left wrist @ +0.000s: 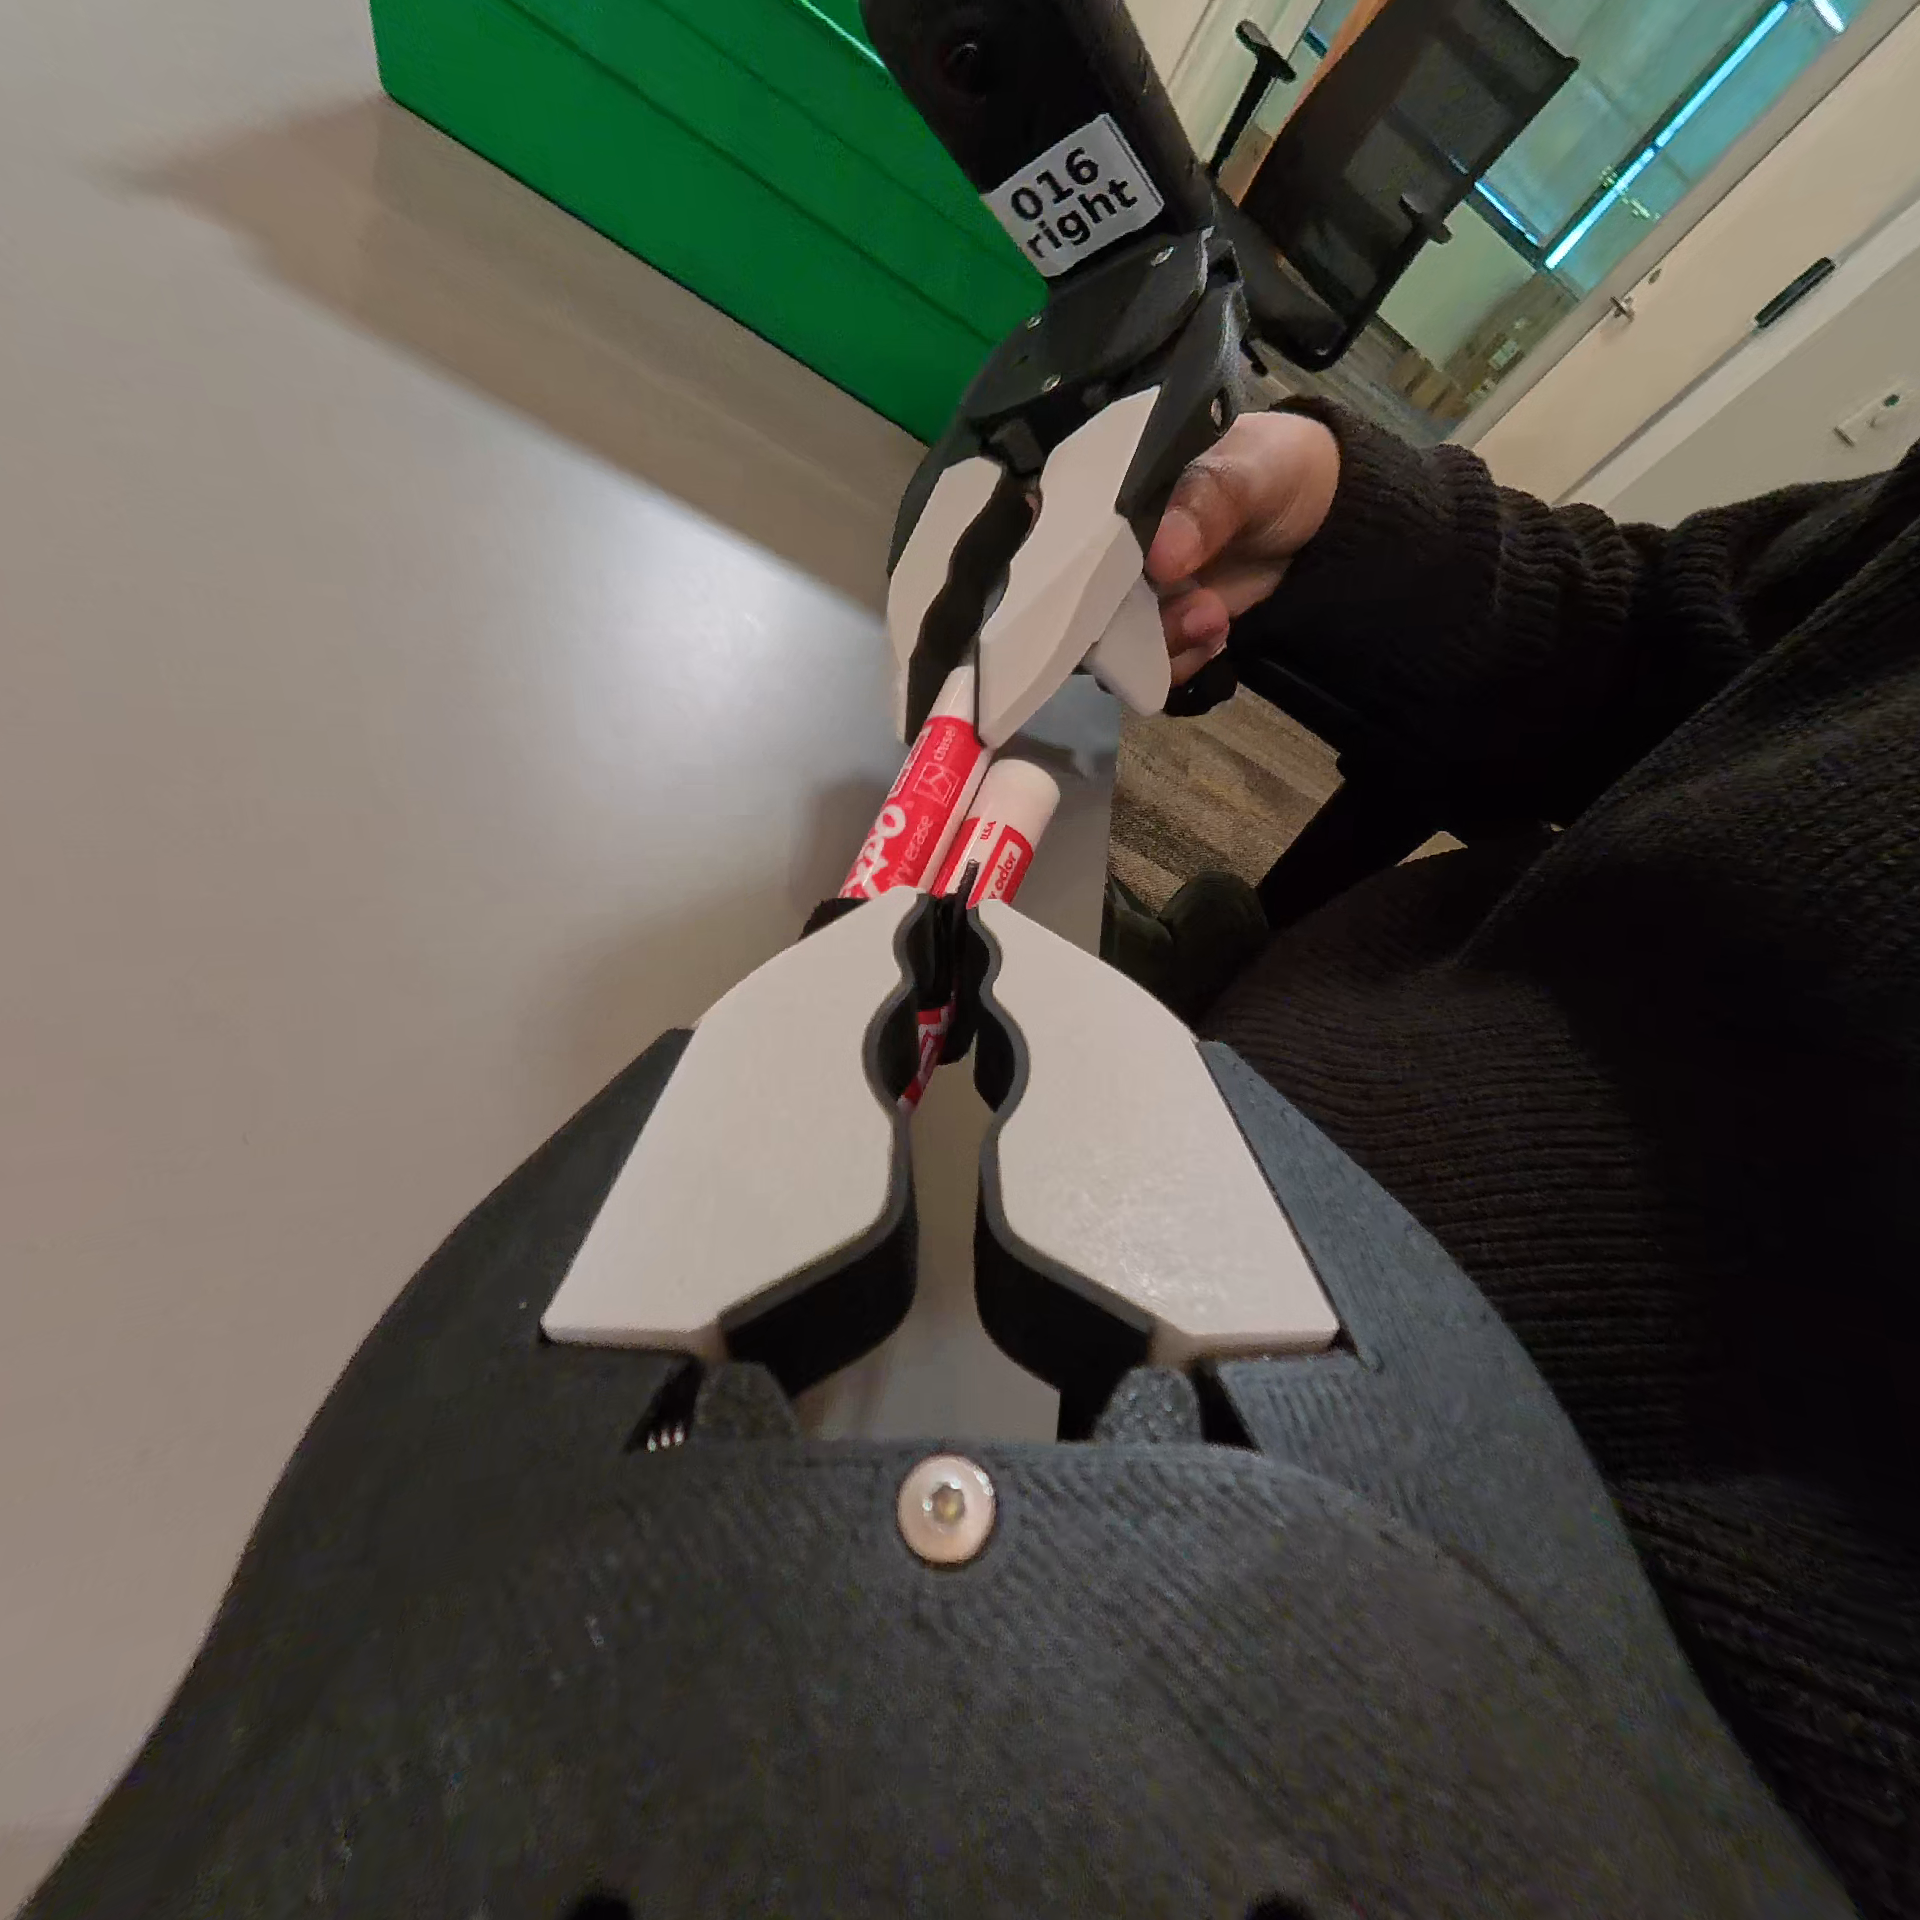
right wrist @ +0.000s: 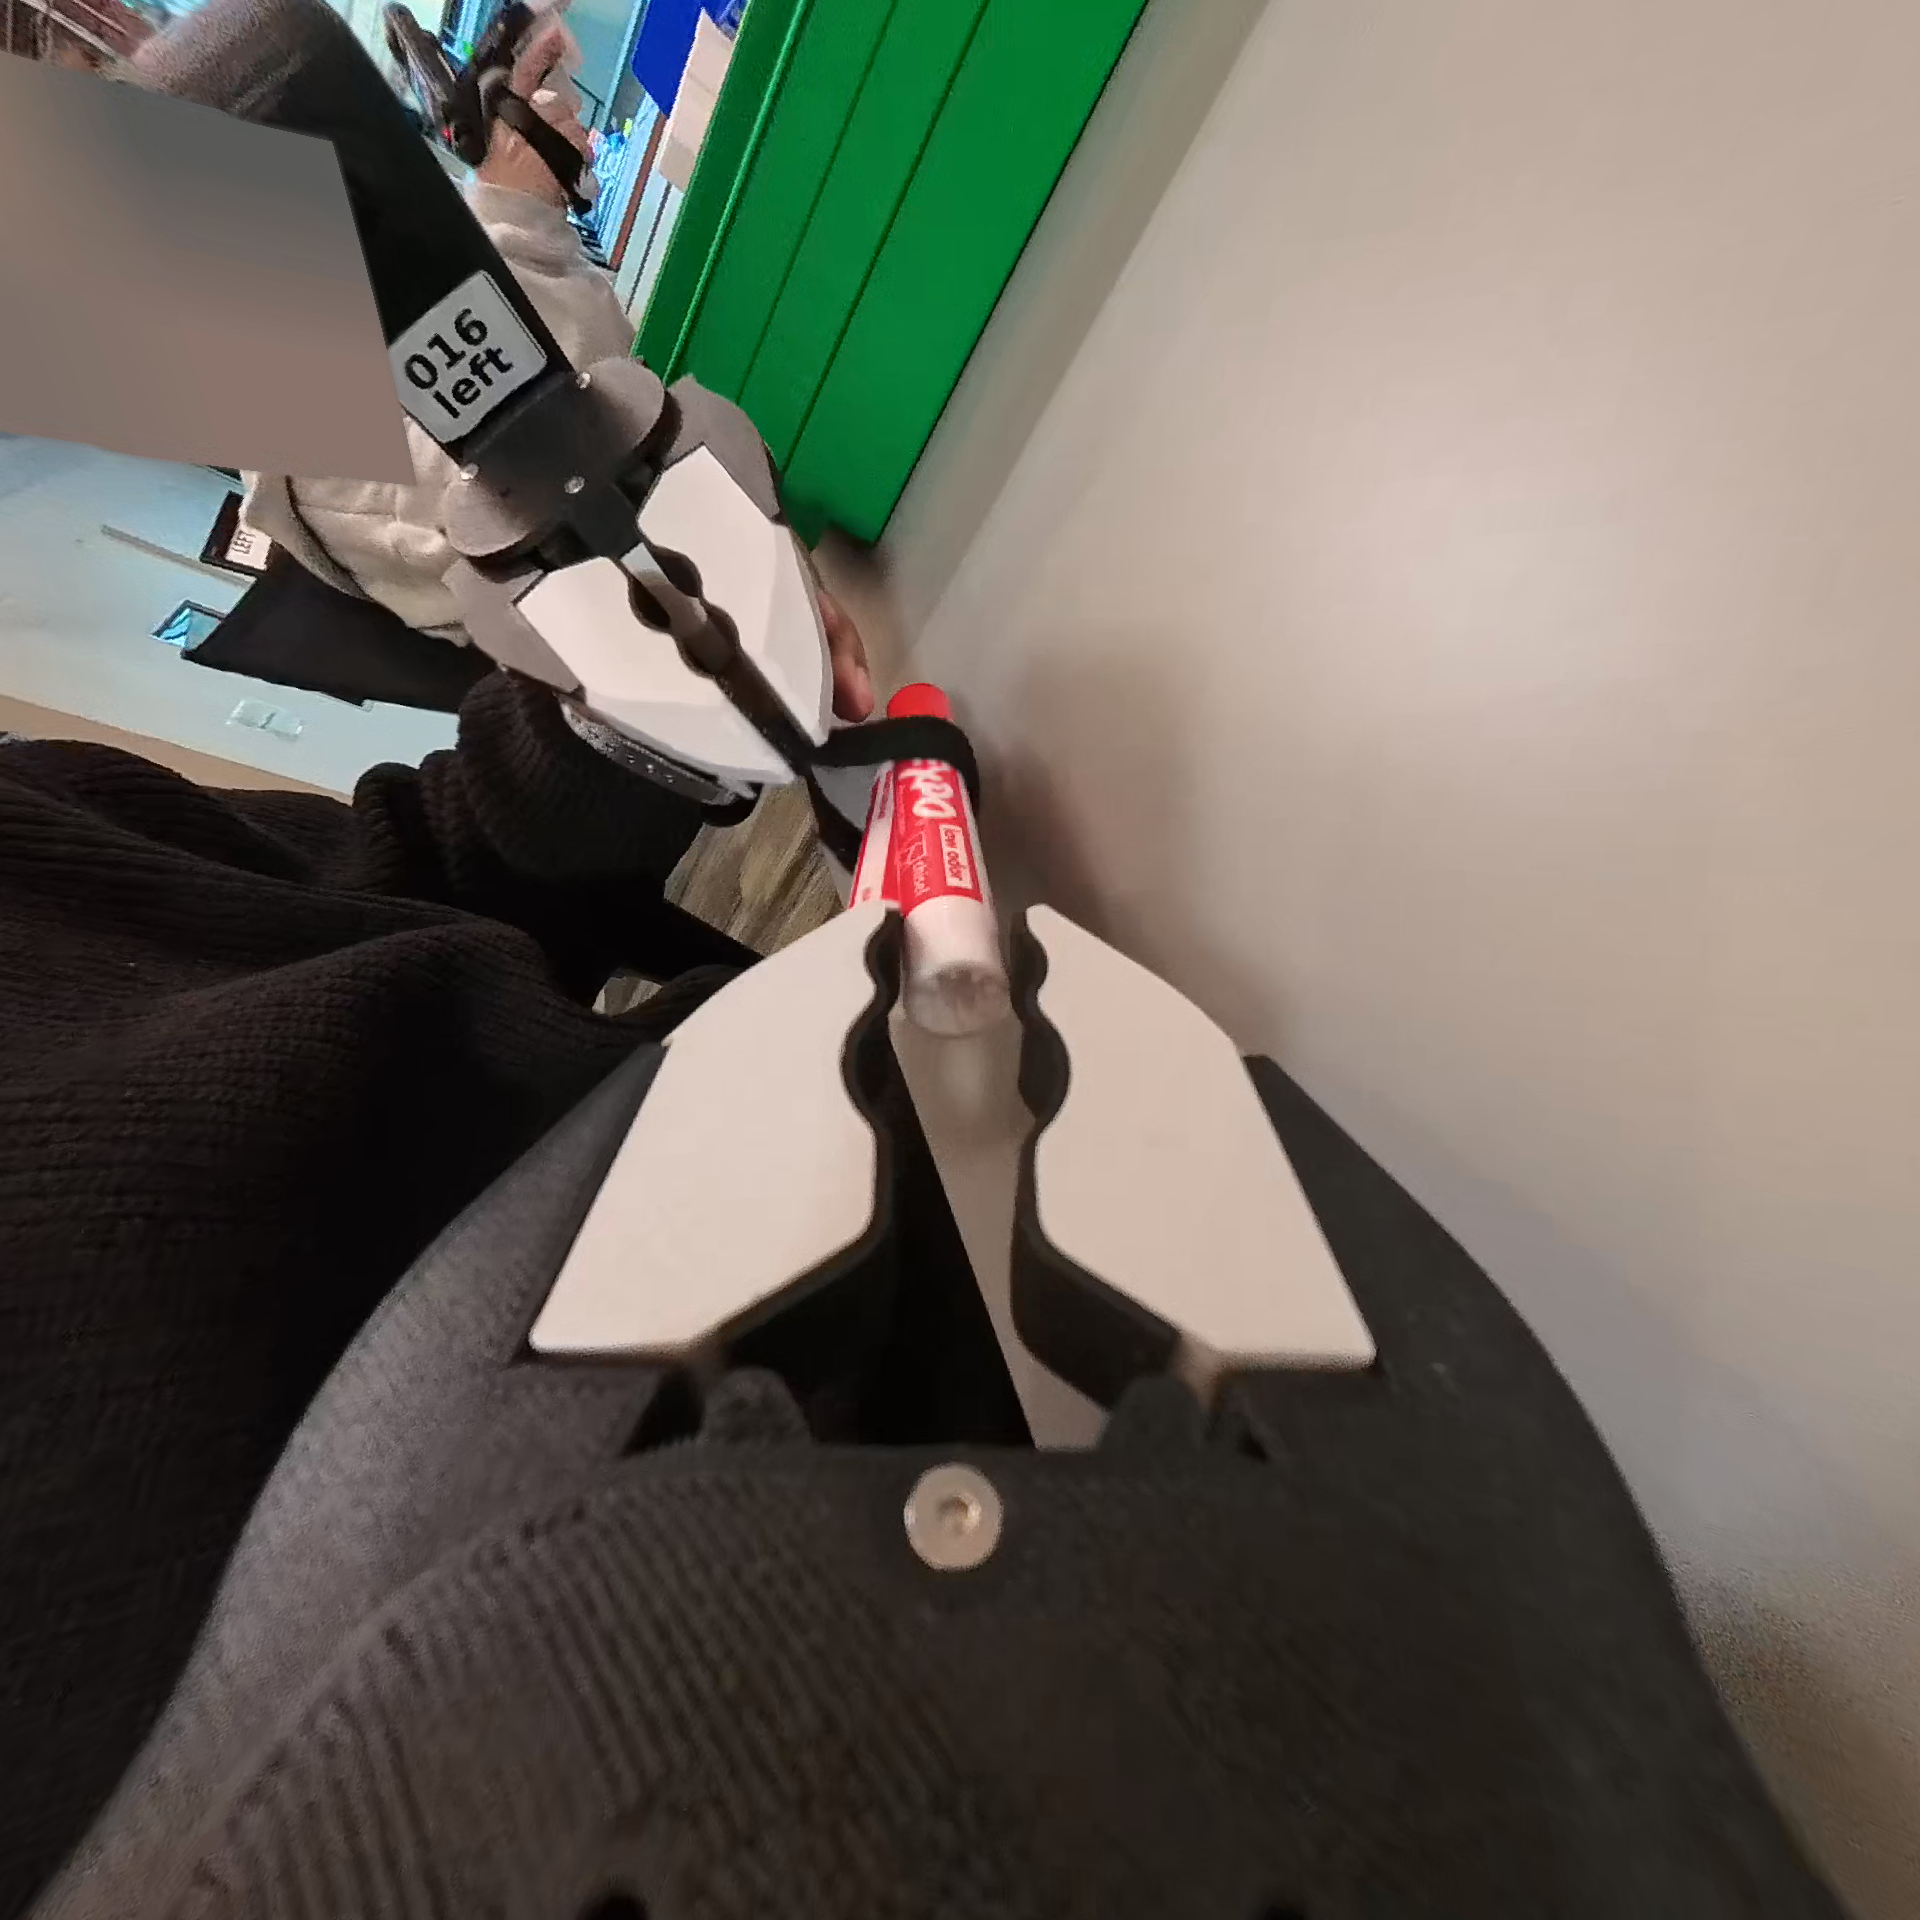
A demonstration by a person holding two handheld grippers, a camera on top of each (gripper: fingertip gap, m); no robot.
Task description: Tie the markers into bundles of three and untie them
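Well clear of the green box (left wrist: pixel 727 177), two red-and-white markers (left wrist: pixel 914 821) sat bundled in a black strap (right wrist: pixel 904 740). The left gripper (left wrist: pixel 940 925) pinched the strap's tail; the right gripper (right wrist: pixel 951 935) clamped one marker's white end. The markers looked light, stiff and probably slick, so best gripped mid-barrel.
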